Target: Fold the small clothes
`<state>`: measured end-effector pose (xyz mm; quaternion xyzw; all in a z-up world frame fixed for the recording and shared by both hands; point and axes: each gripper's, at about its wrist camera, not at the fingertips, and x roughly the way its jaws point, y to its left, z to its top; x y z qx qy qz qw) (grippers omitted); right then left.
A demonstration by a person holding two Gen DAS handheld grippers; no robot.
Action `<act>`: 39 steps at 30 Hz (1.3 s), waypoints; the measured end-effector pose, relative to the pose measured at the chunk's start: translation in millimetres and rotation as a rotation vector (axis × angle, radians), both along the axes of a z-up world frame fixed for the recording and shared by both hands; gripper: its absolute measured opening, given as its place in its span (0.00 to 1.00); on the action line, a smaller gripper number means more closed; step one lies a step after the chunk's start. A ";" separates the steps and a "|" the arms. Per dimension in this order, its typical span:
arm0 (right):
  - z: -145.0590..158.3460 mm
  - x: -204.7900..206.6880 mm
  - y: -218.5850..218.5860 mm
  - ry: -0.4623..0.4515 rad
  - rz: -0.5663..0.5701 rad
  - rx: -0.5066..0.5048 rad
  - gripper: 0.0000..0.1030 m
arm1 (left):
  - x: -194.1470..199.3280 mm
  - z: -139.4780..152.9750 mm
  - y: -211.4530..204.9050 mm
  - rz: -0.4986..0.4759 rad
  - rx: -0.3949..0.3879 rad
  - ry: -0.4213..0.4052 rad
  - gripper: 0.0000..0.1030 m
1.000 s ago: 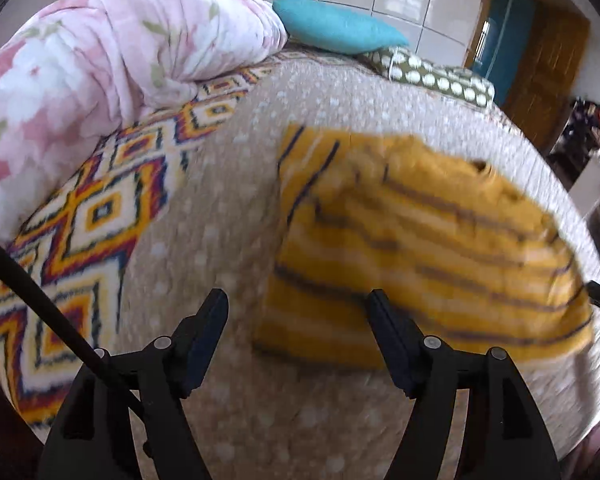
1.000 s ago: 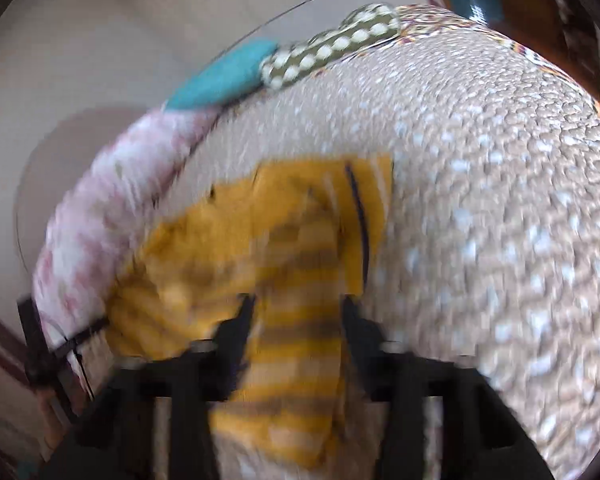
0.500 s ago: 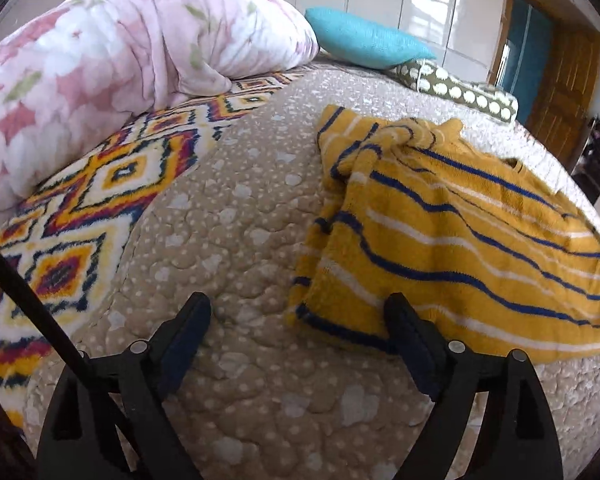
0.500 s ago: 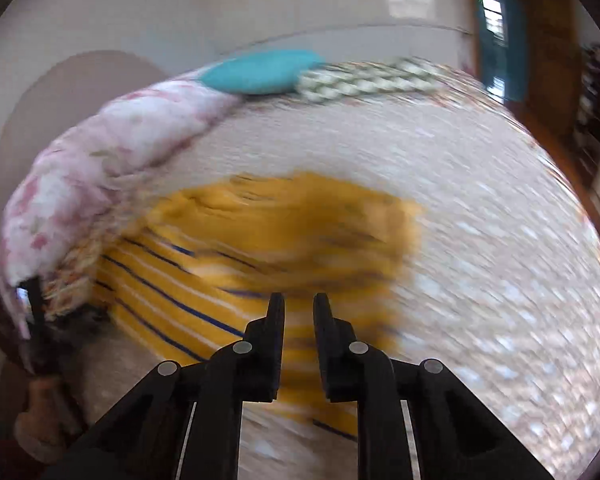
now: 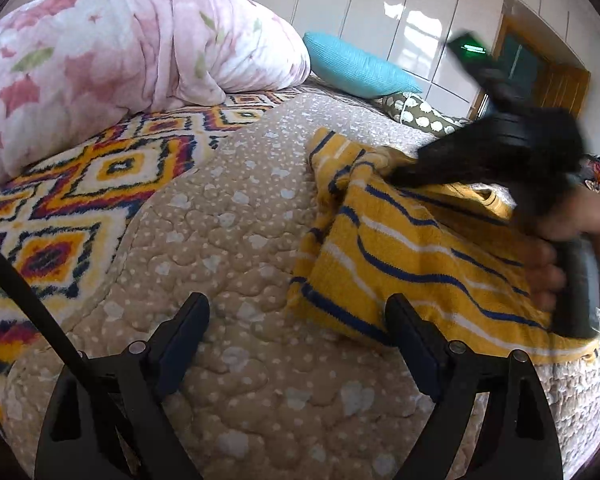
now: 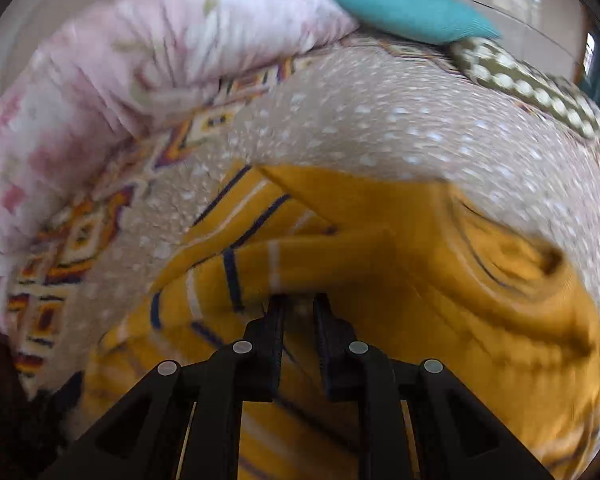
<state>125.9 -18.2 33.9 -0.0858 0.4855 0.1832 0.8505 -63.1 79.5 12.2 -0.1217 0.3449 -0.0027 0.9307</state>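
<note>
Bedding of beige quilted fabric (image 5: 236, 240) with pale spots is seen across the bed, and on it a yellow sweater (image 5: 400, 264) with navy and white stripes is spread, partly folded over itself. In the left wrist view the sweater is placed from the centre out toward 3 o'clock, its near corner lying just beside the right-hand finger of the left tongs (image 5: 296, 320). The left tongs are held wide apart, with nothing between them, above the quilt at 6 o'clock.

The right tongs (image 5: 404, 176) are seen in that view at 2 o'clock, blurred, reaching down onto the upper edge of the sweater, with the person's hand (image 5: 560, 248) wrapped round the handle at 3 o'clock. In the right wrist view the right tongs (image 6: 298, 304) are brought nearly together, and a striped fold of the sweater (image 6: 440, 280) is met at their tips; because of blur it cannot be told whether cloth is actually pinched.

A pink floral duvet (image 5: 100, 56) is bunched at 10 o'clock, a diamond-patterned blanket (image 5: 72, 200) lies at 9 o'clock, and a teal pillow (image 5: 356, 66) and a green dotted pillow (image 5: 416, 112) are set at 1 o'clock.
</note>
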 end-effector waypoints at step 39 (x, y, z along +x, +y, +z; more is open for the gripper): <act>14.7 -160.3 -159.7 -0.066 -0.144 0.336 0.12 | -15.3 8.0 -5.3 0.039 0.064 0.038 0.87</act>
